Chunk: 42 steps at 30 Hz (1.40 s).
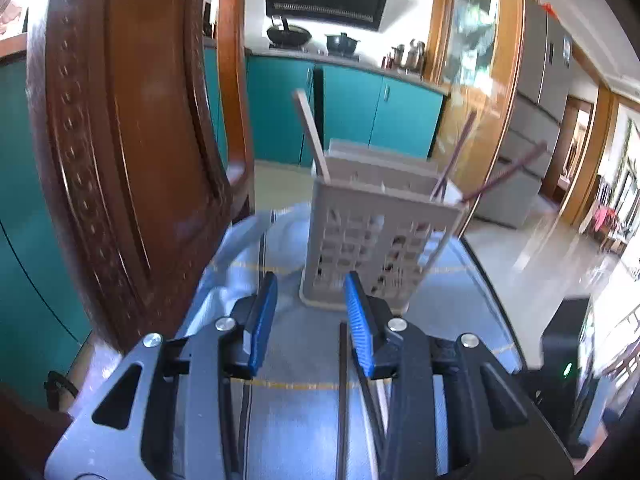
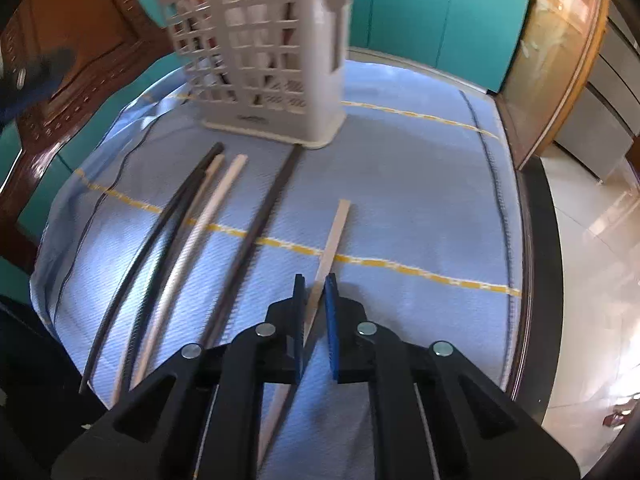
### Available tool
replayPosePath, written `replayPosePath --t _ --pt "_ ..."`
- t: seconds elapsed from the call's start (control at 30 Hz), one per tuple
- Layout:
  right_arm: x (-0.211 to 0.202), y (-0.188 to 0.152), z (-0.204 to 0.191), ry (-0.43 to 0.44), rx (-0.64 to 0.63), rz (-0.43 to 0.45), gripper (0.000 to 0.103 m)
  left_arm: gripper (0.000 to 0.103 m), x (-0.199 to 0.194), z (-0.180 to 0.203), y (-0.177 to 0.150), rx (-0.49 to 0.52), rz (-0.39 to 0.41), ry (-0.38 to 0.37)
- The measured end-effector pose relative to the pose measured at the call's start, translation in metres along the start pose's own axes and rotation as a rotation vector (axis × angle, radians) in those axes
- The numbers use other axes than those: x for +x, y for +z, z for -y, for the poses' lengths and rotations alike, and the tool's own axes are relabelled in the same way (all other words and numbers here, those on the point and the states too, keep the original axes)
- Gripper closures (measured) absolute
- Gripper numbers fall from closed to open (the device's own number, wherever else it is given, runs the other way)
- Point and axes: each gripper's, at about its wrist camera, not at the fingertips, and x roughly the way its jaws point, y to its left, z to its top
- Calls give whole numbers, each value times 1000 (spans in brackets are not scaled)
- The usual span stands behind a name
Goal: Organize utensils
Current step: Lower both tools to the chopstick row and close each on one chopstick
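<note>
While the right gripper (image 2: 315, 296) points down at the blue cloth (image 2: 400, 200), its blue pads are pressed in on a pale wooden chopstick (image 2: 334, 240), which runs from between them out toward twelve o'clock and back under the gripper toward seven o'clock. At ten to eleven o'clock from that grip lie more chopsticks on the cloth: a dark chopstick (image 2: 256, 240) whose far tip reaches the foot of the utensil holder (image 2: 260, 60), then a second pale chopstick (image 2: 208, 216), and a pair of black ones (image 2: 160, 224) beside it. The grey lattice holder stands upright on the cloth at eleven o'clock in the right wrist view.

In the left wrist view the left gripper (image 1: 310, 292) has its jaws spread, nothing between the pads, with the holder (image 1: 380, 240) just beyond at one o'clock. A pale stick (image 1: 312, 136) leans out of the holder's top toward eleven o'clock, and two reddish-brown chopsticks (image 1: 460, 148) lean toward one and two o'clock. A dark chopstick (image 1: 343, 400) lies on the cloth under the gripper. A carved wooden chair (image 1: 120, 160) stands at nine o'clock.
</note>
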Motion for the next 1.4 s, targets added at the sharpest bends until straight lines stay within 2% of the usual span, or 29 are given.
replayPosePath --t 0.2,0.23,0.27,0.37,0.57,0.7,0.97,1.23,1.4 --pt "-9 5 16 32 56 39 94 68 24 3 -20 16 -169 -34" --pt "-10 5 18 39 63 42 94 71 27 3 -22 11 -190 -41" --pt "-11 6 20 49 73 43 94 78 32 3 -24 7 -216 -54" --pt "-8 8 25 90 110 25 93 79 43 7 -32 7 -283 -92" --pt "-3 10 25 90 134 3 91 79 62 23 -51 75 -372 -78" --pt "-1 10 23 91 131 -5 85 79 78 28 -60 99 -431 -52" --pt "4 7 16 66 115 -19 84 79 91 30 -61 104 -442 -8" --pt "10 8 8 37 95 -20 75 79 112 29 -48 103 -429 22" --pt "13 9 3 11 76 -13 75 78 119 32 -46 116 -429 43"
